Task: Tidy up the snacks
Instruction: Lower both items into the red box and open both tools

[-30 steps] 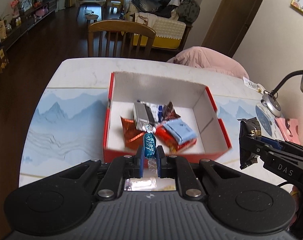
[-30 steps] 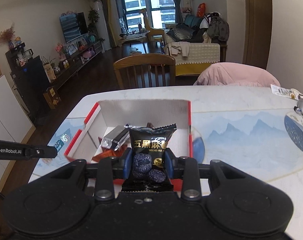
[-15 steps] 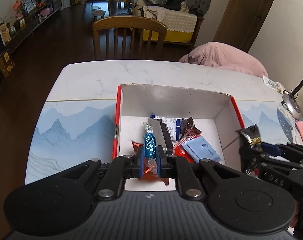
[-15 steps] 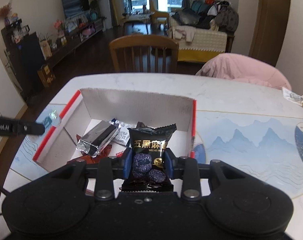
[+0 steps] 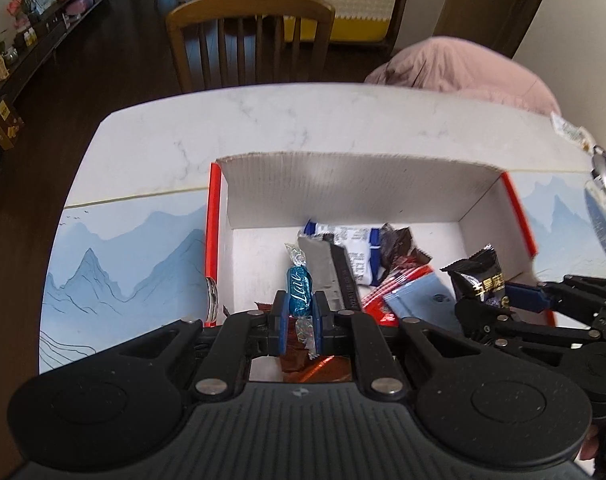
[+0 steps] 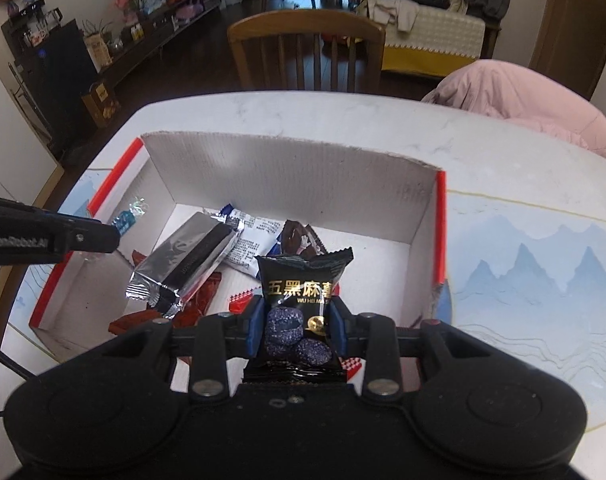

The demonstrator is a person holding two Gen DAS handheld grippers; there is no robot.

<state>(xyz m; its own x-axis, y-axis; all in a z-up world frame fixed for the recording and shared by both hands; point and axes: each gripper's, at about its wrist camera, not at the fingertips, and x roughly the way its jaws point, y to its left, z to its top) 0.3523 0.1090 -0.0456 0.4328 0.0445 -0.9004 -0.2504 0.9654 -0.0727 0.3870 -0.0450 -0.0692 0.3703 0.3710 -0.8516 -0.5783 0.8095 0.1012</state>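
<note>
Marble table [image 5: 303, 120], grippers tilted down (both gripping)

Stood toward the tabletop's [image 5: 151, 148] far edge: an open box [image 5: 343, 184]. Lay inside, heaped toward its near wall: snack packets [image 6: 207, 256]. Stood behind the far edge: a chair [image 6: 307, 48]; to its right, bundled cloth [image 6: 519, 96].
</note>
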